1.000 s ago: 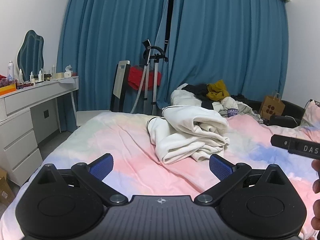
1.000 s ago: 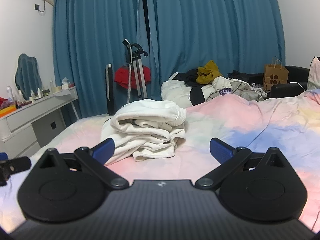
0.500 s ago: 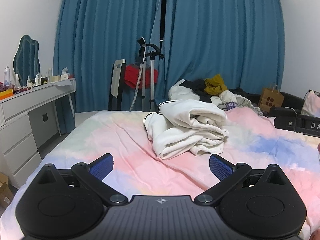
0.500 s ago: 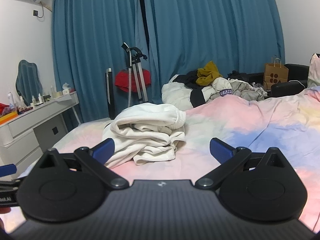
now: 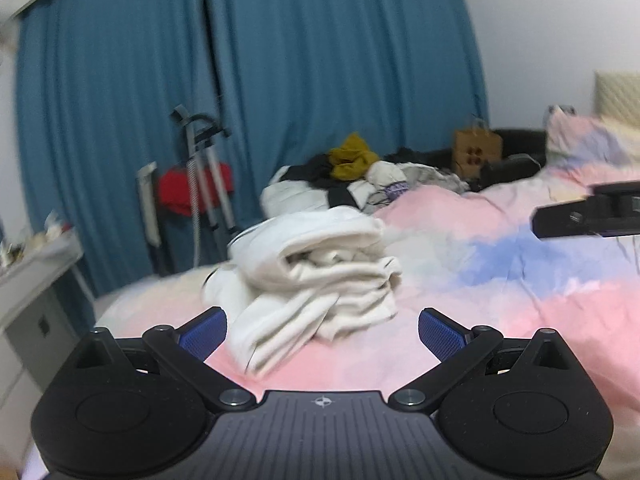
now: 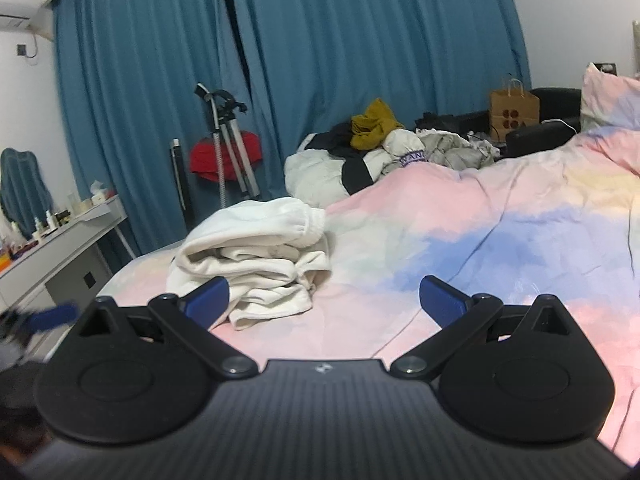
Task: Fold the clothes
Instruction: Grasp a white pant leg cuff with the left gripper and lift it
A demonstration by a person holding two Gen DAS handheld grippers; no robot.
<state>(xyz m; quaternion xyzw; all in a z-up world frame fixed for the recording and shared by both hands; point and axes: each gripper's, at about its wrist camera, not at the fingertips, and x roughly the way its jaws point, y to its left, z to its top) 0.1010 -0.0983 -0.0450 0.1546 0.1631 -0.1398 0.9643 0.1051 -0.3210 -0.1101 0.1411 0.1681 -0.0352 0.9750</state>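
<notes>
One cream garment [image 5: 316,268] is seen roughly bundled on the bed [image 6: 460,264], a far pile [image 6: 384,148] is judged unfolded, and the left claw [image 5: 322,330] and right claw [image 6: 324,300] are held open and empty.

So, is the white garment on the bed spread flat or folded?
Folded: the white garment sits as a thick stack of layers on the bed.

Evenly lit by soft indoor light, without glare or hard shadows. Motion-blurred throughout the left wrist view, sharper in the right. Fisheye-bent, dark-cornered at edges.
</notes>
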